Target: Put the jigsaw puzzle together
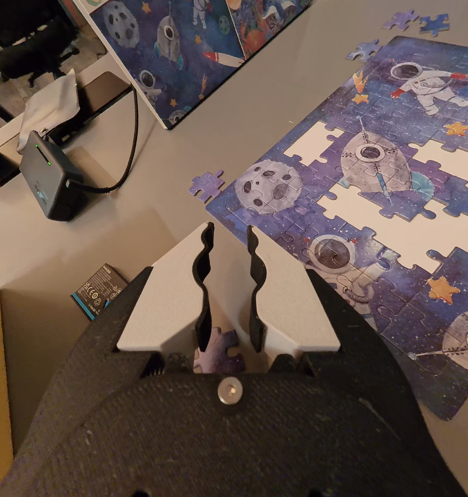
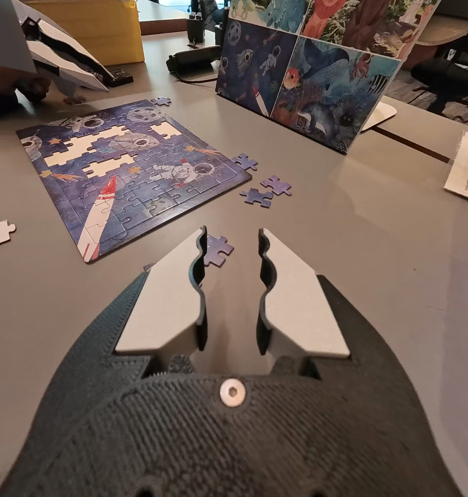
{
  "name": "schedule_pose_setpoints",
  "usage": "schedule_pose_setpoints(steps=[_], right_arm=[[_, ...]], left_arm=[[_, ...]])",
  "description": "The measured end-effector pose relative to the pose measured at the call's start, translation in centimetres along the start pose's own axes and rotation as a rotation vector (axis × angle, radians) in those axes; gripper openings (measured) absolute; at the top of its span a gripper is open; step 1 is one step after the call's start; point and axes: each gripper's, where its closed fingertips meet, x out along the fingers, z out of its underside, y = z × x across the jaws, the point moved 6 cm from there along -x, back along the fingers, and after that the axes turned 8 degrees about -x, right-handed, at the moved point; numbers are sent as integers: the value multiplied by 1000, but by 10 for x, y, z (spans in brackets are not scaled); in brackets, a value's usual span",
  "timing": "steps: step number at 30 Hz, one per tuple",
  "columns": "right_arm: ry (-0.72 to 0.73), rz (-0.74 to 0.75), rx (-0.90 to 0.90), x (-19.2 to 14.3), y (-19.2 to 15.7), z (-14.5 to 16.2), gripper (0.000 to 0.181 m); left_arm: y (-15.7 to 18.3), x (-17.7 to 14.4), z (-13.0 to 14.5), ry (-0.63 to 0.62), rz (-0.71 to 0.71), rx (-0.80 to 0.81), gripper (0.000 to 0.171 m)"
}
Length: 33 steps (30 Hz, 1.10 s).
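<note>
A: Nearest the lens, my right gripper (image 2: pixel 232 232): ribbed black printed body, pale smooth wedge fingers with wavy black pads (image 2: pixel 200 258). Jaws spread, nothing between them. It hangs low over the grey table (image 2: pixel 348 255).

B: Why there?

A: A loose piece (image 2: pixel 219 250) lies flat just past the left fingertip, partly hidden by it. My guess is I'm lining up on that one. It's thin card, blue-violet speckle, knobs and sockets.

B: And the left?

A: Left gripper (image 1: pixel 230 228), same build, jaws parted and empty. Deep under its throat I see a violet piece (image 1: pixel 222 349); it looks to lie on the table below, not clamped. Can't be certain.

B: Where's the puzzle?

A: Puzzle (image 2: pixel 136 172) flat on the table ahead of both grippers, in a thin dark-edged tray. Mostly filled: moon, astronauts, rocket. White gaps (image 2: pixel 93 142) remain in bands across the middle, backing bare.

B: Spares?

A: Scattered round the rim, likely for easy reach. Two pieces (image 2: pixel 268 189) off the far-right corner, well apart from the tray; one (image 1: pixel 207 184) touching or nearly touching the corner by the moon.

B: The upright board?

A: Box lid (image 2: pixel 308 78), glossy, propped facing me. I judge it's the reference picture.
</note>
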Motion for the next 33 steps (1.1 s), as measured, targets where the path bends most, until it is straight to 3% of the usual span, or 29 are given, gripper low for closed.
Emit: schedule_pose_setpoints(steps=[28, 33], right_arm=[[-13, 9, 4, 1, 2, 1, 39], [86, -84, 133, 4, -17, -21, 55]], left_arm=[[-22, -11, 15, 2, -19, 14, 24], [-21, -9, 15, 0, -20, 7, 24]])
